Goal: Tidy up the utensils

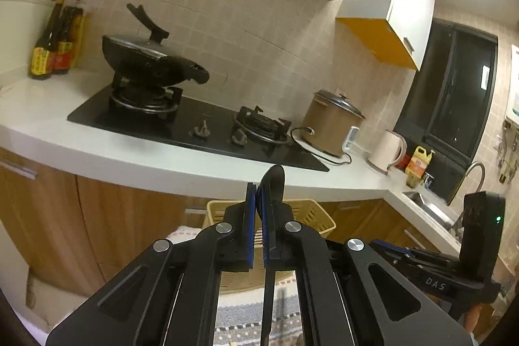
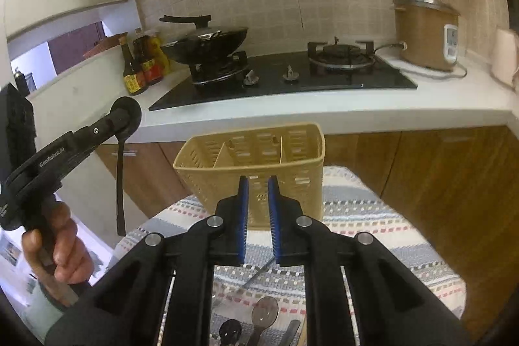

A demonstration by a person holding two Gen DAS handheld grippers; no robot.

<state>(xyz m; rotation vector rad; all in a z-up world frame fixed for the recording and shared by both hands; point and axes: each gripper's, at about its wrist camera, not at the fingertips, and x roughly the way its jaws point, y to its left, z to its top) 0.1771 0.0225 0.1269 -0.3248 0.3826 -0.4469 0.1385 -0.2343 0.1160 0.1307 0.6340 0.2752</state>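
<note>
My left gripper (image 1: 257,195) is shut on a black spoon (image 1: 275,180), bowl up and handle hanging down; from the right wrist view the same spoon (image 2: 120,184) hangs left of and above the table. A yellow slotted utensil basket (image 2: 259,161) with dividers stands on the striped cloth; its rim shows behind the left fingers (image 1: 311,213). My right gripper (image 2: 258,184) is open and empty, just in front of the basket. Several spoons (image 2: 264,312) and other utensils lie on the cloth below the right gripper.
The small table has a striped cloth (image 2: 373,216). Behind it runs a white counter (image 2: 324,112) with a gas hob, a black wok (image 2: 207,42), sauce bottles (image 2: 139,67) and a rice cooker (image 2: 425,34). A sink (image 1: 425,203) is to the right.
</note>
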